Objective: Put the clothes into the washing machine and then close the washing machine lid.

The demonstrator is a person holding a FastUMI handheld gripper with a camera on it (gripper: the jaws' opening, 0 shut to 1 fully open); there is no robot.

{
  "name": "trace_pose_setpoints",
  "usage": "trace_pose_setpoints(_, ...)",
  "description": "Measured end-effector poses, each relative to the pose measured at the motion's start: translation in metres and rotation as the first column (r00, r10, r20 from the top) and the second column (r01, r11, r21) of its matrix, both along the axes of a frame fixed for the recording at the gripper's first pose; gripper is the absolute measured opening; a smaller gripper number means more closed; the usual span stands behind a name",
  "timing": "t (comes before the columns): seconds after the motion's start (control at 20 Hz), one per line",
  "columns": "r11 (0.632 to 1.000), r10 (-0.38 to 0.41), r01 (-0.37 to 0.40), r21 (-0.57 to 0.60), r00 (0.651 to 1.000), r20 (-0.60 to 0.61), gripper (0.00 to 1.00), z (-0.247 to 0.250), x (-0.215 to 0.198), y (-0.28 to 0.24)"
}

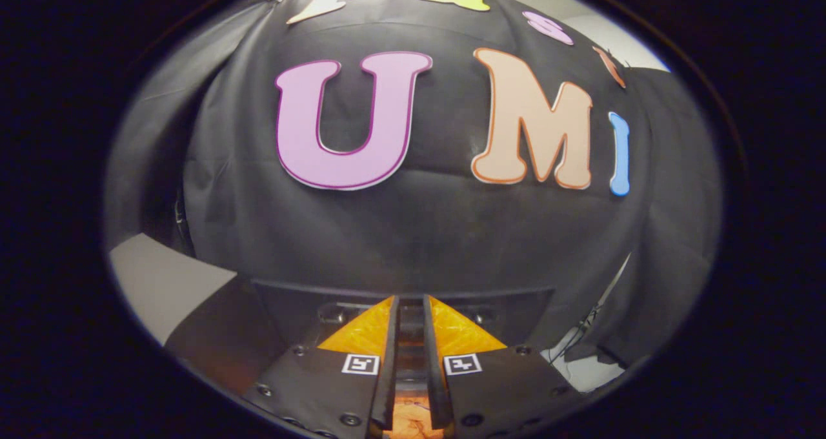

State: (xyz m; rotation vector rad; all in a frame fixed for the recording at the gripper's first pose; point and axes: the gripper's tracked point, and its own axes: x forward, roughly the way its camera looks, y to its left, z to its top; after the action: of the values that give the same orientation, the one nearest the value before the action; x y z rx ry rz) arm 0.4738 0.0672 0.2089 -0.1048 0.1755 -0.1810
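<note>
Gripper view — claw (pixel 411 310) fingers nearly closed, narrow gap, facing black cloth wall (pixel 413 232).

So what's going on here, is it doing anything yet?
A handheld gripper is pointed at the booth's black cloth wall. Its fingers stand nearly together with only a narrow gap, and I can't tell whether they pinch anything. A dark flat panel lies just beyond them. The laundry job's progress can't be judged.

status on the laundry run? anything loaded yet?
Nothing visibly done: the gripper points at the booth's black cloth wall, its fingers nearly together with a narrow gap between them. In hand: apparently nothing; I can't identify the orange patch low in that gap. Loading the clothes and closing the lid can't be confirmed from here.
</note>
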Motion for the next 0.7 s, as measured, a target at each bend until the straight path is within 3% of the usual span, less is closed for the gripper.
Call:
trace_pose_setpoints(0.05, 1.000, -0.001, 0.002, -0.012, 1.000, 0.009, 0.23, 0.003, 0.010, 0.000)
trace_pose_setpoints(0.35, 1.000, 0.009, -0.009, 0.008, 1.000, -0.011, 0.58, -0.017, 0.051, 0.008)
trace_pose_setpoints(0.6, 0.999, 0.025, -0.024, 0.043, 1.000, -0.010, 0.87, -0.024, 0.049, 0.008)
trace_pose_setpoints(0.7, 0.997, 0.062, -0.062, 0.043, 0.998, 0.001, 0.87, -0.023, 0.044, 0.010)
